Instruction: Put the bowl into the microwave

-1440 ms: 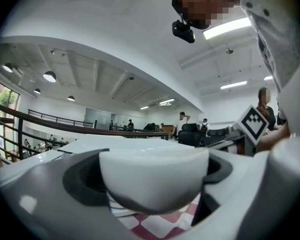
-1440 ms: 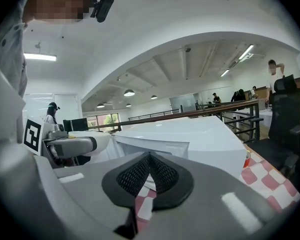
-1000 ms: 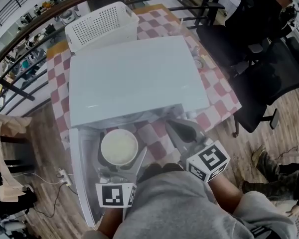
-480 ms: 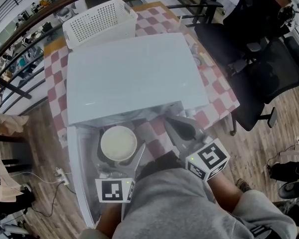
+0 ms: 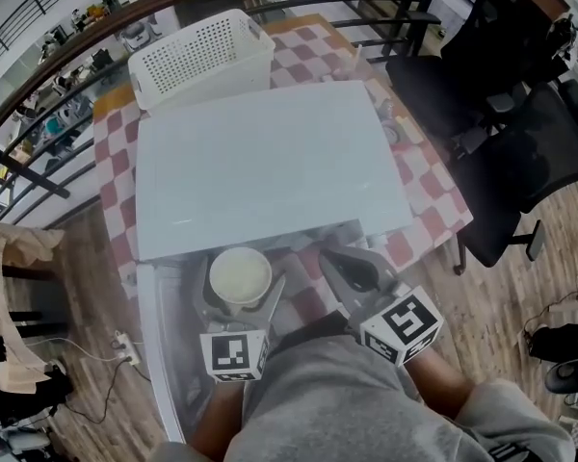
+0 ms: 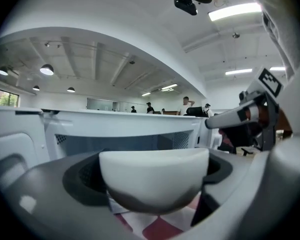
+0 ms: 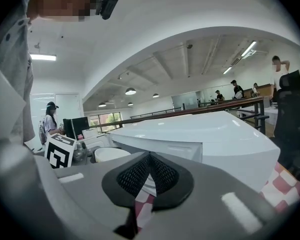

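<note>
A white bowl [image 5: 240, 275] [image 6: 154, 176] sits between the jaws of my left gripper [image 5: 239, 295] [image 6: 155, 184], which is shut on it. It hangs just in front of the open cavity of the white microwave [image 5: 265, 162] [image 6: 120, 129]. The microwave door [image 5: 162, 345] hangs open at the left. My right gripper [image 5: 352, 275] [image 7: 149, 176] is shut with nothing in it, to the right of the bowl and near the microwave's front right corner [image 7: 205, 149]. The bowl [image 7: 110, 154] also shows at the left in the right gripper view.
A white perforated basket [image 5: 200, 54] stands behind the microwave on the red-and-white checked tablecloth [image 5: 424, 186]. Black office chairs [image 5: 491, 85] are at the right. A dark railing [image 5: 39, 75] runs along the table's far side.
My left gripper has carried the bowl forward, nearer to the microwave's opening. The right gripper has stayed about where it was.
</note>
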Available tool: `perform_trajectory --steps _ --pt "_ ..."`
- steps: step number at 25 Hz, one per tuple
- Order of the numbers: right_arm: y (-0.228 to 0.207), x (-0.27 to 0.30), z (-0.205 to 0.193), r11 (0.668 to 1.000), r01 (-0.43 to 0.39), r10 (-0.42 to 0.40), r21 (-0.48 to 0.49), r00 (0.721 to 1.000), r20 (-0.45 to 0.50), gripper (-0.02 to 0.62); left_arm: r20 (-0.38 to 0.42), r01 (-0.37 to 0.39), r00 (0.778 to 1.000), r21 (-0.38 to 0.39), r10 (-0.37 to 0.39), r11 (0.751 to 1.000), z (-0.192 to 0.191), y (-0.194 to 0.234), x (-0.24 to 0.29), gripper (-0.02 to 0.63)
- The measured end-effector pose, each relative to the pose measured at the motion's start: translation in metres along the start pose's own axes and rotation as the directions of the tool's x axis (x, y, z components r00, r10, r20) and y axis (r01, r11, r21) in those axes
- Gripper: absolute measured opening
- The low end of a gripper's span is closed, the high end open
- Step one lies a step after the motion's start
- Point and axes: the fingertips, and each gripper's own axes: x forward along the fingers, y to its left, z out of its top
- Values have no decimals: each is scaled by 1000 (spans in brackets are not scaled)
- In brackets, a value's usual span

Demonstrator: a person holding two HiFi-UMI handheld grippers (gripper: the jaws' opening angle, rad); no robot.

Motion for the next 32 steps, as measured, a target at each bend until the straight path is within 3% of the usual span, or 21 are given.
perform_trajectory --steps 13,22,32 --pt "-4 2 -6 1000 -17 17 4 999 -32 -3 -131 -17 991 8 18 1000 -57 25 75 526" --pt "0 6 -7 999 -33 34 6 999 -35 -3 -233 -44 971 22 47 999 -91 39 107 528" --pt "-1 3 -11 1000 -11 12 22 999 -42 -3 -247 -59 967 32 65 998 -92 45 121 528"
